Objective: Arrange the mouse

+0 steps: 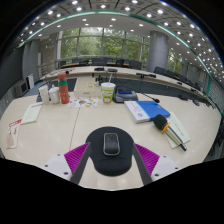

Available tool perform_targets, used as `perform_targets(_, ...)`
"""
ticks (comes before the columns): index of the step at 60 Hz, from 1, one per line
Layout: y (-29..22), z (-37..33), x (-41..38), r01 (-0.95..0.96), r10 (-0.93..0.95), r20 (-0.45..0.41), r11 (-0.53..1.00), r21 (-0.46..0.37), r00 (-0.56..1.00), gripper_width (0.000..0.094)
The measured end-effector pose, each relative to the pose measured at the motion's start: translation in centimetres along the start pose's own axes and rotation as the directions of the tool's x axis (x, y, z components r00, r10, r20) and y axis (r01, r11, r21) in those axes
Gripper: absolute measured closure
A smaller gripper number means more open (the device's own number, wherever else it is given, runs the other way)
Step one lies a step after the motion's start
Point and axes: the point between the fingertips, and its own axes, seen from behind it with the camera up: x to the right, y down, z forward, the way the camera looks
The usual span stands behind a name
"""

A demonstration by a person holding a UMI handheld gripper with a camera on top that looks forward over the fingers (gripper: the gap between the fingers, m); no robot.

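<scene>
A dark computer mouse (111,144) lies on a round black mouse pad (111,158) on the pale table, between my gripper's two fingers. My gripper (111,160) is open: the magenta pads (76,155) stand apart at either side of the pad, with a gap to the mouse on both sides. The mouse rests on its own on the pad.
Beyond the pad stand a green-banded paper cup (107,92), an orange bottle (64,92) and white containers (46,94). A blue book (146,108) and a screwdriver with yellow handle (163,125) lie to the right. Papers (30,114) lie left. Office windows lie beyond.
</scene>
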Motion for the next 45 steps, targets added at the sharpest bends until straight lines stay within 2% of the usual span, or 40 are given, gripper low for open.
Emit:
perform_targets(9,0.0,-8.4,-0.6,-0.015,0.016,-0.036,0.998,0.055,0.999,0.0079)
perform_targets(16,1.7,-14.1,-1.2,0.012,-0.009,-0.053,0.998,0.065,0.999,0.0079)
perform_targets(23,3.0,-19.7,-2.2,0.016,-0.013,-0.044,0.996,0.083,0.999,0.0079)
perform_targets(33,5.0,-24.2,-2.5,0.005,-0.001,-0.04,0.995,0.095,0.999,0.0079)
perform_targets(45,5.9,-26.4,-2.4,-0.032,0.036,-0.037,0.995,0.093,0.999,0.008)
